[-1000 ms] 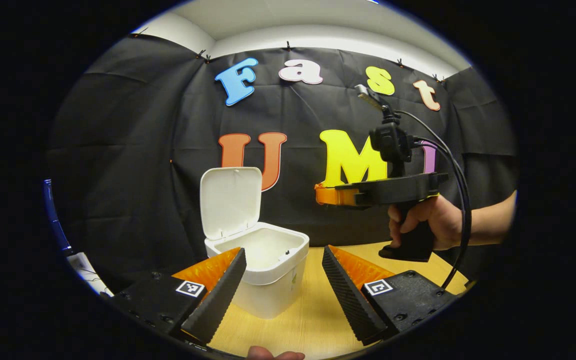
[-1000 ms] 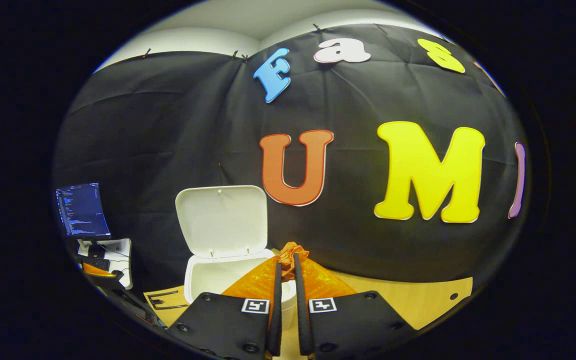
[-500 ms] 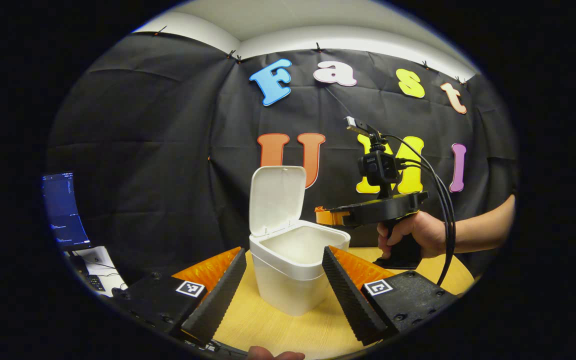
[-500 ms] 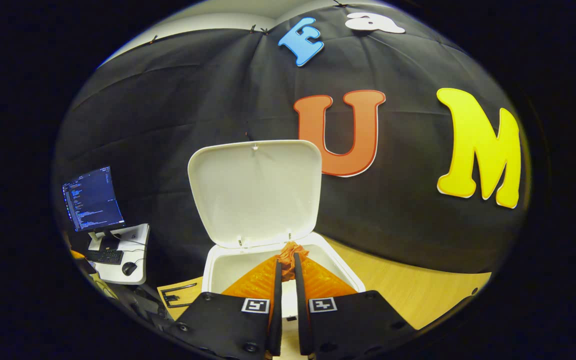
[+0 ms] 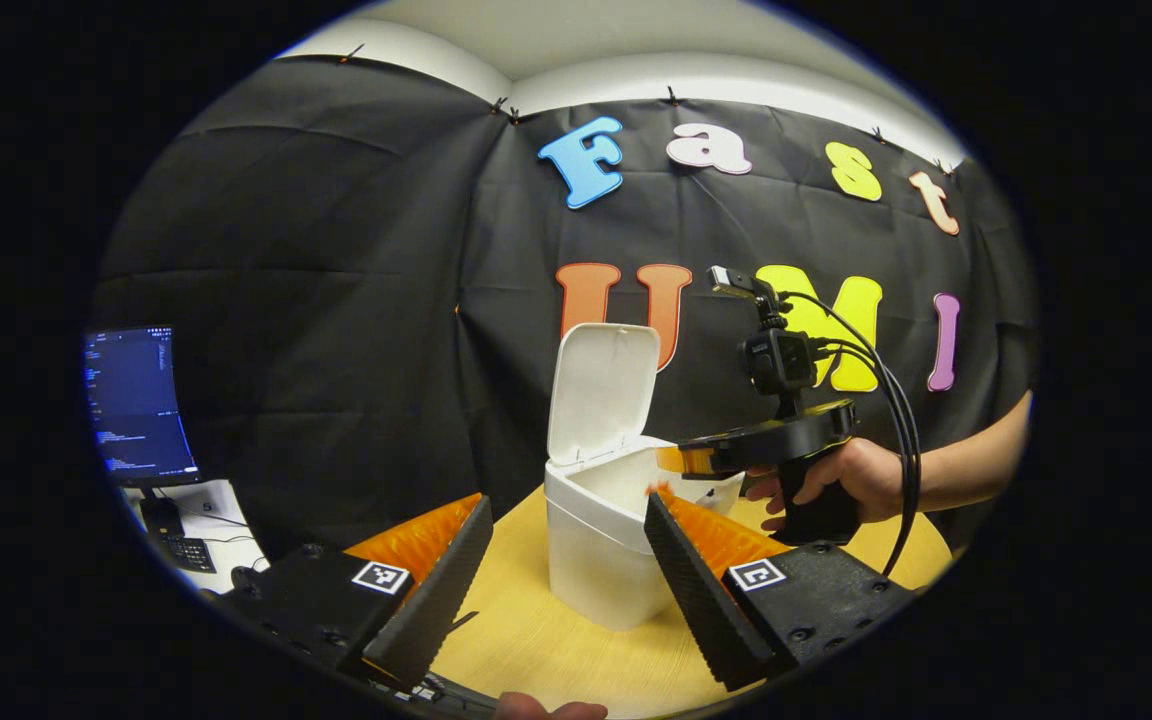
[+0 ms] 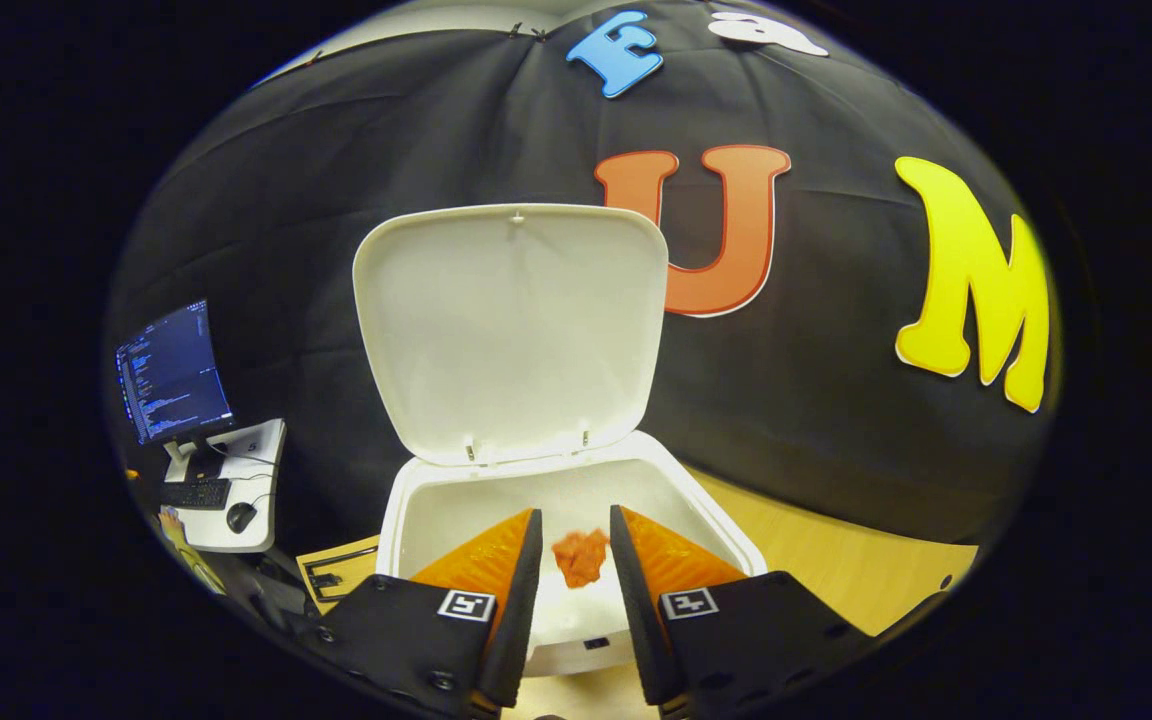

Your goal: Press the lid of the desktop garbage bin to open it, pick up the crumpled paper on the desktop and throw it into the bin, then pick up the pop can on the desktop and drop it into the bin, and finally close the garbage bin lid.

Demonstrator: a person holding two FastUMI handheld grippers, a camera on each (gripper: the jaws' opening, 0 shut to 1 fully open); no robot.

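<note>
In the right gripper view the right gripper [image 6: 576,545] stands parted at lower centre, the crumpled paper [image 6: 581,556] loose between its fingers over the open garbage bin [image 6: 416,500]. The left gripper [image 5: 566,550] gapes wide and empty; no readable writing shows on the bin.

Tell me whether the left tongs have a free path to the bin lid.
Probably yes: the left tongs are open, the raised lid is unobstructed, with the right tongs over the bin's opening.

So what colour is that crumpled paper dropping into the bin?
Orange; the crumpled paper shows best in the right gripper view.
</note>
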